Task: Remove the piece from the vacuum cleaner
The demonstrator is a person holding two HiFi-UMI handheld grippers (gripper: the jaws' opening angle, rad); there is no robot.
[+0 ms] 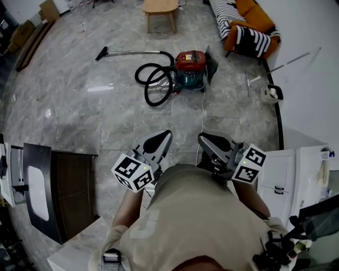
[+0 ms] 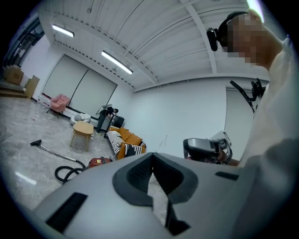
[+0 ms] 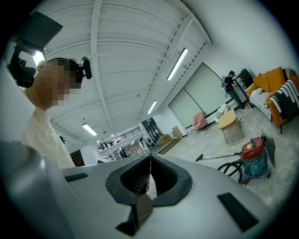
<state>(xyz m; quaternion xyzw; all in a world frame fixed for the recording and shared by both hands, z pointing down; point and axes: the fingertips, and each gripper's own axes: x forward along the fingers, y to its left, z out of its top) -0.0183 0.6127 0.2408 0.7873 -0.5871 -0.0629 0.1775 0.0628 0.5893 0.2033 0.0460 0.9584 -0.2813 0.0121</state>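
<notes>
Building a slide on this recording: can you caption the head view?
Both empty, jaws shut: left gripper and right gripper face a red vacuum cleaner across the floor.

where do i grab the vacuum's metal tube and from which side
Probably the middle of the metal tube, from above with the jaws across it: it is thin and lies flat and straight on the floor, with bare floor on both sides. The end by the hose is crowded by loops.

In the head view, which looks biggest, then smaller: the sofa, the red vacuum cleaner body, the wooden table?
Largest: sofa.
Then: red vacuum cleaner body and wooden table look about alike; the picture's edge cuts off the table, so unranked.
</notes>
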